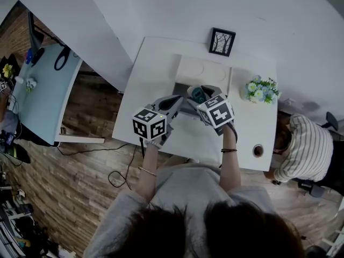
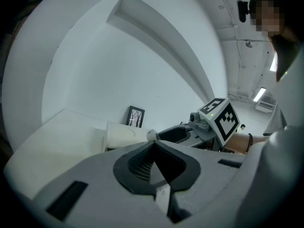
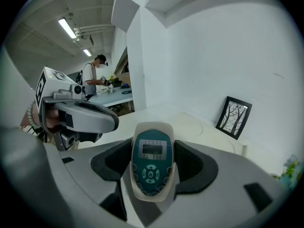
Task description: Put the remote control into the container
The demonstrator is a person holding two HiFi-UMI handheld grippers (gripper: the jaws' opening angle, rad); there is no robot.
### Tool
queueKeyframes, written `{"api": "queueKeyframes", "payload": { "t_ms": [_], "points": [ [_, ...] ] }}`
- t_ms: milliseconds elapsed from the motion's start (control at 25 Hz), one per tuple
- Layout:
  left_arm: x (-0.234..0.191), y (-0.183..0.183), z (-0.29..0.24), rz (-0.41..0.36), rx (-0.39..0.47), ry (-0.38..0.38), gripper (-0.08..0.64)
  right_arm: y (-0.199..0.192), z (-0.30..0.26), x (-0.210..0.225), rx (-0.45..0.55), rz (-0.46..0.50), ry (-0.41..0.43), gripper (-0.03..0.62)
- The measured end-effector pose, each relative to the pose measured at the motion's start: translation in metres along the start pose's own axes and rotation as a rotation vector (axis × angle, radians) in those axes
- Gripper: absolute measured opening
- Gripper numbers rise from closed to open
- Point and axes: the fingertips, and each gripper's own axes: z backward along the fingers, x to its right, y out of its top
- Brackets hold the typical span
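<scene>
My left hand-held gripper (image 2: 153, 145) is over the white table (image 1: 145, 85), just left of the container's (image 1: 204, 70) near edge. Its jaws are pressed together with nothing between them, and the tips point toward the container. Close beside it, my right hand-held gripper (image 3: 152, 144) is clamped on the remote control (image 3: 151, 167) — a white handset with a teal face, a small screen and round buttons. The jaws grip its sides, and the screen end sticks out beyond the tips. In the head view the remote sits at the container's near edge, in the jaws and not yet inside. Behind the container, a small black picture frame (image 1: 222, 42) stands by the wall. To the container's right is a little bunch of flowers (image 1: 262, 89). Farther right — past the table's edge — a person in a striped shirt (image 1: 306, 149) bends forward.
</scene>
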Motion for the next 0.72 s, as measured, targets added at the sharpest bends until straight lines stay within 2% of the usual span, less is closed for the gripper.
{"api": "queueKeyframes", "payload": {
  "t_ms": [520, 720],
  "points": [
    [-0.012, -0.025, -0.007, 0.057, -0.054, 0.018, 0.003, -0.037, -0.043, -0.003, -0.196, 0.039, 0.069, 0.284],
    [-0.014, -0.031, -0.01, 0.071, -0.068, 0.025, 0.003, -0.047, -0.052, -0.002, -0.241, 0.046, 0.087, 0.284]
  ]
}}
